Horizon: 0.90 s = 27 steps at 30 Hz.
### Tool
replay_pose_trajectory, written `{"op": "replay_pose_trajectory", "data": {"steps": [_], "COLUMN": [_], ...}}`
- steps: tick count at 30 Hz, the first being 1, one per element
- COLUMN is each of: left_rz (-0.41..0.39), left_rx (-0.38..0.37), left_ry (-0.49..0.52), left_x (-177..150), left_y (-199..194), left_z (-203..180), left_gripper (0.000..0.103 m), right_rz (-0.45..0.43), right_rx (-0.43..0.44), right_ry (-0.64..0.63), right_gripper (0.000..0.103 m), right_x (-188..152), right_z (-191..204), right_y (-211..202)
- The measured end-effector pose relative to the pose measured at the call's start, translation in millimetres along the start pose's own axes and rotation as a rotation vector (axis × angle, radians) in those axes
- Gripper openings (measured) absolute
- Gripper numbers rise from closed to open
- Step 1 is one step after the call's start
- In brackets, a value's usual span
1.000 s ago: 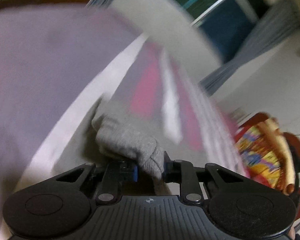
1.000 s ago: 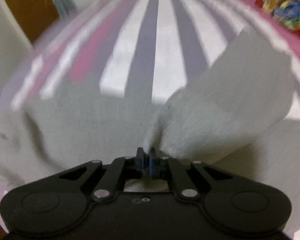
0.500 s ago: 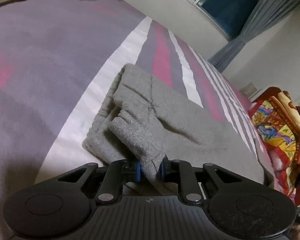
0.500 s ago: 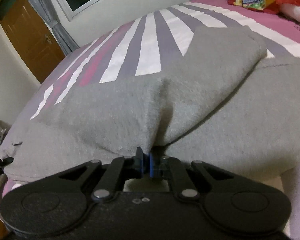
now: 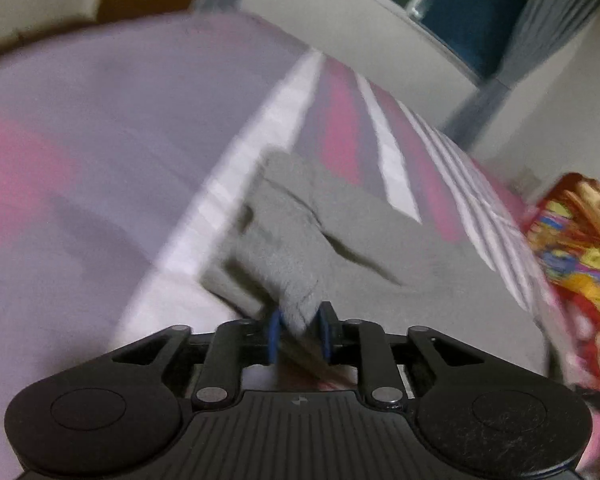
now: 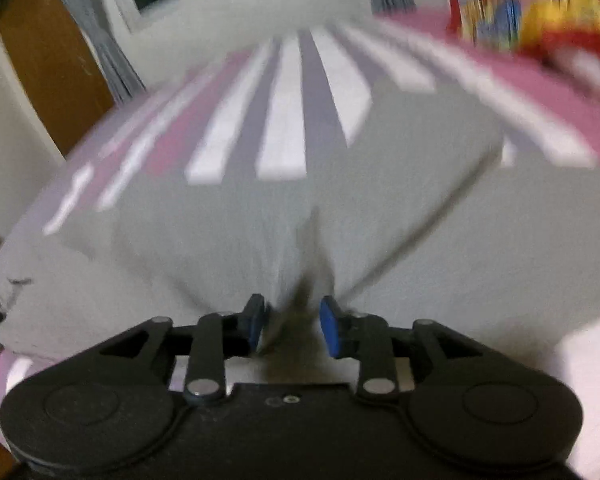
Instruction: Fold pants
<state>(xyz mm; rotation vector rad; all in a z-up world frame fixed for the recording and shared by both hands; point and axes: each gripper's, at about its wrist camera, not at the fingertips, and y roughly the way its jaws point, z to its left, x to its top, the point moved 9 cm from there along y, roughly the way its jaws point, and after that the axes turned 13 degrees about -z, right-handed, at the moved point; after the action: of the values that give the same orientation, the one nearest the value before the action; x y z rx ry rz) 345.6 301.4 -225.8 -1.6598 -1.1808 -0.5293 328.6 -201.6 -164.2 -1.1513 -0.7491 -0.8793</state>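
Grippers, 2: left gripper [image 5: 300, 330] jaws opening, grey pants [image 5: 380, 280] fold between them; right gripper [image 6: 292, 326] jaws opening, pads clear of bunched cloth. Pants lie on striped bed [image 6: 284, 136]; colourful pillow [image 5: 572, 248] at far edge.

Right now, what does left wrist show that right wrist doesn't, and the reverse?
Left wrist only: the left gripper, jaws opening with a bunched fold of the grey pants between its blue pads; that folded end lies across a white stripe of the bedspread.

Right wrist only: the right gripper, jaws opening, pads apart from the grey cloth that lies between them; a broad flat spread of the pants; the brown door.

Both: grey pants, striped pink, white and purple bedspread, colourful pillow, window with grey curtains. Both blurred.
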Motion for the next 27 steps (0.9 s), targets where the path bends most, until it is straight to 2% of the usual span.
{"op": "replay_pose_trajectory", "data": {"steps": [3,5,6,7,8,9,11,12,13,16,18,19,20,21,23,25,27], "left_rz": [-0.094,-0.141,-0.125,-0.079,-0.012,0.070,0.118,0.114,0.115,0.127,0.132,0.133,0.133,0.135,0.139,0.140,0.139], "left_rx": [0.034,0.035,0.029,0.024,0.013,0.002,0.007,0.014,0.015,-0.007,-0.026,-0.034,-0.039,-0.042,-0.039,-0.037,-0.036], "left_ry": [0.098,0.138,0.164,0.185,0.200,0.224,0.291,0.311,0.307,0.280,0.274,0.267,0.264,0.267,0.276,0.282,0.281], "left_x": [15,23,22,14,5,-11,-28,-31,-30,-25,-22,-20,-22,-21,-23,-31,-32], "left_y": [-6,-4,2,12,25,40,58,60,61,58,59,57,57,57,59,63,64], "left_z": [-17,-33,-42,-51,-57,-63,-68,-69,-69,-66,-63,-61,-57,-56,-56,-61,-61], "left_gripper": [0.026,0.027,0.029,0.040,0.058,0.063,0.064,0.064,0.064,0.064,0.064,0.064,0.064,0.064,0.064,0.064,0.064], "right_rz": [-0.014,0.033,0.075,0.130,0.163,0.190,0.208,0.209,0.215,0.148,0.141,0.163,0.229,0.247,0.181,0.065,0.060], "right_rx": [-0.038,-0.078,-0.104,-0.130,-0.150,-0.178,-0.228,-0.202,-0.174,-0.132,-0.139,-0.154,-0.182,-0.155,-0.130,-0.097,-0.089], "right_ry": [-0.043,-0.064,-0.077,-0.099,-0.131,-0.166,-0.223,-0.212,-0.174,-0.136,-0.085,-0.054,-0.021,0.012,0.047,-0.020,-0.111], "right_gripper": [0.034,0.043,0.057,0.067,0.067,0.067,0.053,0.013,0.003,0.004,0.004,0.007,0.015,0.017,0.027,0.042,0.046], "right_x": [29,35,35,32,28,23,18,22,22,28,17,4,-18,-28,-13,14,30], "right_z": [1,2,3,3,4,0,-8,-11,-16,-27,-44,-59,-79,-87,-87,-72,-57], "right_y": [19,44,59,76,89,97,102,104,96,48,17,11,14,18,5,-6,3]}}
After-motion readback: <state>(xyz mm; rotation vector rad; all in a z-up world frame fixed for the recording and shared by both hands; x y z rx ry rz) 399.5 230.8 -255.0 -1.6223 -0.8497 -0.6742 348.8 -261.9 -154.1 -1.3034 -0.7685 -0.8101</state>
